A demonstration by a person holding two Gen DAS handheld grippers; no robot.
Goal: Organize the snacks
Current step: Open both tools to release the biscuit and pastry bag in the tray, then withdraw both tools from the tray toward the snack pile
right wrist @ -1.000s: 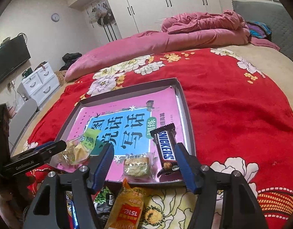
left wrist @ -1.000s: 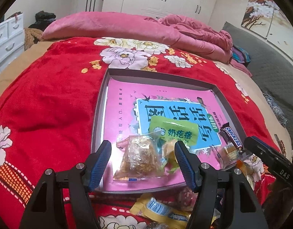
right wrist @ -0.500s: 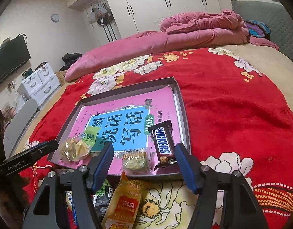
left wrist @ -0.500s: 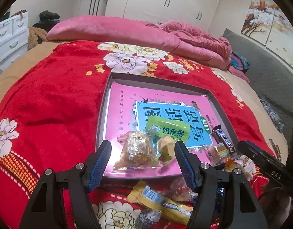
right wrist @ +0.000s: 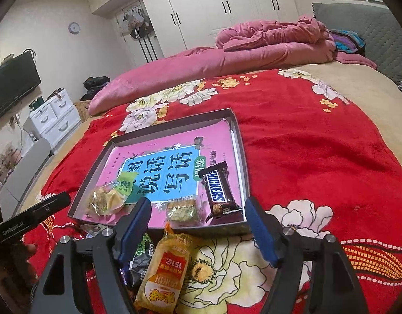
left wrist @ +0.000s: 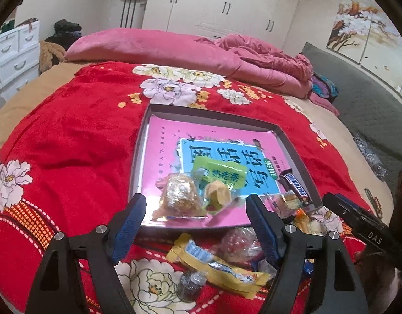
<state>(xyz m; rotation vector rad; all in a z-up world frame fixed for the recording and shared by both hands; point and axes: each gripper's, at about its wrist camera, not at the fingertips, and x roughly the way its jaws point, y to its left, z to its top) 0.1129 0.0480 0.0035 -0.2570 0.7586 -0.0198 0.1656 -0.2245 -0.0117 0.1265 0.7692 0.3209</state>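
here both tools, left tool and right tool, hover spread above loose snacks.

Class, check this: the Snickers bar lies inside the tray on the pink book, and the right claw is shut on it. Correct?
Not quite. The Snickers bar does lie in the tray on the pink book, but the right claw is open and empty, as the right wrist view shows.

A bed with a red blanket carries a tray, loose snacks, and a pink quilt.
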